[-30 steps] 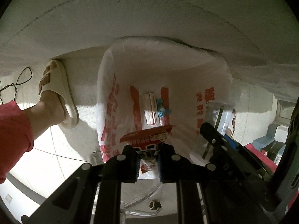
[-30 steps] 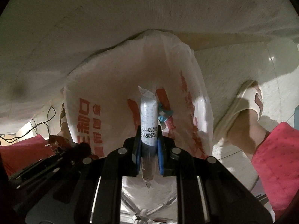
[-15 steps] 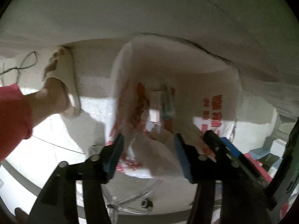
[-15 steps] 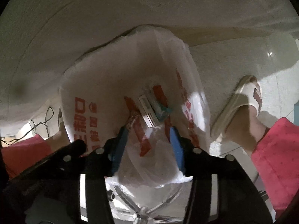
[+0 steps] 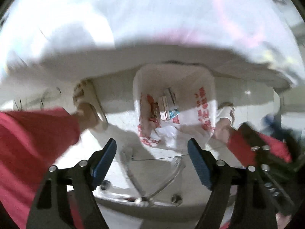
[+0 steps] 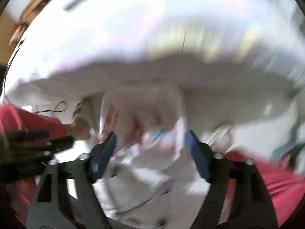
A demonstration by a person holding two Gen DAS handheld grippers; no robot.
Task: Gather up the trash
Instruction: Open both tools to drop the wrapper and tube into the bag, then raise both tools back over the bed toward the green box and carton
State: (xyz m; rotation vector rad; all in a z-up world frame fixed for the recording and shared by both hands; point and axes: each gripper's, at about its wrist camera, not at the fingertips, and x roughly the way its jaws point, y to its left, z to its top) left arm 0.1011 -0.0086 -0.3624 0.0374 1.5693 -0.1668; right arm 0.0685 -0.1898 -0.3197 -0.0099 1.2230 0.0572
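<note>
A white plastic bag (image 5: 192, 80) with red print stands open on the floor under a table edge. Inside lie wrappers: a red snack packet (image 5: 153, 110), a pale carton-like packet (image 5: 164, 106) and a blue-and-white piece (image 5: 174, 112). My left gripper (image 5: 151, 152) hangs well above the bag, pointing down, its jaws opening wide with nothing between them. In the blurred right wrist view the same bag (image 6: 144, 110) shows below my right gripper (image 6: 149, 145), whose jaws are also opening and hold nothing. The right gripper's body (image 5: 266, 152) shows at the left wrist view's right side.
A white tabletop (image 5: 152, 19) fills the upper half of both views, its edge just above the bag. A person's feet in pale slippers (image 5: 89, 99) and red trouser legs (image 5: 34, 139) stand either side of the bag. A clear chair base (image 5: 152, 183) lies below.
Both grippers let go of their wrappers, which dropped into the bag, and their jaws spread wide. Both have risen, so the bag looks smaller and the tabletop has come into view.
</note>
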